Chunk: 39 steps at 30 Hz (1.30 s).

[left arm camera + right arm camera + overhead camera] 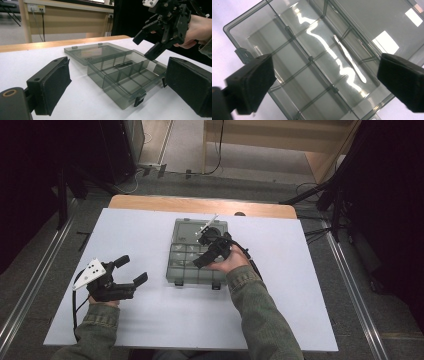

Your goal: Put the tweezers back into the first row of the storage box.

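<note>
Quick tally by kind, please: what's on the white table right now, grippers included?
Grippers: 2, left gripper and right gripper
Compartment boxes: 1, clear box, lid open
Slim tools inside box: 1, slim tool
Total: 4

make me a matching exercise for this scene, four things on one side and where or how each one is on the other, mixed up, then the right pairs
Things
1. left gripper
2. right gripper
3. lid
4. slim rod

Place or state
A. folded back flat on the table
B. open, above the organizer box
C. lying in a long compartment
D. open, over the white table, left of the box

Pairs: 1-D, 2-B, 3-A, 4-C
</note>
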Motion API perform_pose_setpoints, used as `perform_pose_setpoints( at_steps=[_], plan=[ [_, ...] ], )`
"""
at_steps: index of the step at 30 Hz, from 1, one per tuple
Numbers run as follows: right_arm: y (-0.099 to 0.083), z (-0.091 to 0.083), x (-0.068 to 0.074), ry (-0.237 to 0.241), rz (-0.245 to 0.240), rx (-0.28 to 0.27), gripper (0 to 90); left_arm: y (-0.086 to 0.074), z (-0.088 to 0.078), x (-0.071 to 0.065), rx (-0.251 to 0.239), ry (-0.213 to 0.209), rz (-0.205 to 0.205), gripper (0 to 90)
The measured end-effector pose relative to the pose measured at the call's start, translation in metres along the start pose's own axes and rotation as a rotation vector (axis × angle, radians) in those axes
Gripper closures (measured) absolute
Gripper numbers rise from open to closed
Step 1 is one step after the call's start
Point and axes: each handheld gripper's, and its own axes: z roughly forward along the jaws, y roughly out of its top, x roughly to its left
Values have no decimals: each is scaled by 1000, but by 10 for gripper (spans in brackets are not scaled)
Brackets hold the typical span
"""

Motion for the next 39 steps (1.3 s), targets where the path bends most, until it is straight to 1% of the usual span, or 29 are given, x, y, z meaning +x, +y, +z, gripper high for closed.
perform_pose_setpoints(
  at_steps=[1, 2, 3, 5, 7, 8, 10, 13, 14, 15, 17, 18, 19, 20, 22, 23, 24, 26, 27, 29, 30, 34, 35, 37, 39],
  plan=[
    [-1, -1, 0, 5, 1, 2, 5, 0, 0, 0, 0, 0, 0, 58],
    [-2, -2, 2, 0, 3, 7, 0, 0, 0, 0, 1, 0, 1, 57],
    [-3, -3, 2, -1, -5, 6, 0, 0, 0, 0, 1, 0, 1, 57],
    [-3, -4, 3, 1, -4, -1, 0, 0, 0, 0, 1, -1, 0, 58],
    [-5, -10, 4, 4, 0, -23, 0, 0, 0, -1, 1, -2, 0, 58],
    [-5, -10, 4, 4, 0, -23, 0, 0, 0, -1, 1, -2, 0, 57],
    [-9, -15, 4, 4, 17, -52, 0, 0, 0, -1, 2, -1, 0, 58],
    [-14, -17, 4, -4, 27, -59, 0, 0, 0, -1, 2, -1, 0, 58],
    [-16, -18, 4, 1, 39, -60, 0, 0, 0, -1, 2, -2, 0, 58],
    [-22, -19, 3, -4, 49, -57, 0, 0, 0, -1, 3, -2, 1, 58],
    [-25, -21, 3, -9, 49, -56, 0, 0, 0, -1, 3, -2, 1, 57],
    [-27, -22, 3, -10, 50, -69, 0, 0, 0, -1, 3, -2, 2, 58],
    [-30, -24, 3, -5, 61, -70, 0, 0, 0, -2, 3, -2, 2, 58],
    [-33, -25, 2, -4, 58, -77, 0, 0, 0, -2, 2, -2, 2, 57],
    [-42, -30, 1, -15, 71, -97, 0, 0, 0, -2, 1, -2, 1, 58],
    [-42, -30, 1, -15, 71, -97, 0, 0, 0, -2, 1, -2, 1, 58],
    [-48, -33, 0, -31, 79, -108, 0, -1, 1, -2, 1, -4, 0, 57],
    [-51, -34, -1, -24, 86, -111, 0, -1, 1, -2, 1, -4, 1, 58],
    [-58, -36, -3, -32, 91, -120, 0, -1, 1, -2, 1, -5, 1, 57],
    [-61, -37, -3, -38, 94, -127, 0, -1, 1, -2, 2, -7, 3, 58],
    [-67, -39, -5, -37, 109, -128, 0, -1, 2, -2, 2, -7, 3, 58],
    [-79, -44, -9, -32, 135, -166, 0, -1, 1, -2, 1, -5, 2, 58],
    [-82, -45, -9, -29, 146, -169, 0, -1, 1, -2, 1, -5, 2, 58],
    [-84, -46, -11, -26, 148, -171, 0, -1, 2, -2, 1, -3, 1, 58],
    [-93, -48, -11, -30, 165, -203, 0, -1, 2, -2, 3, -5, 4, 58]
  ],
)
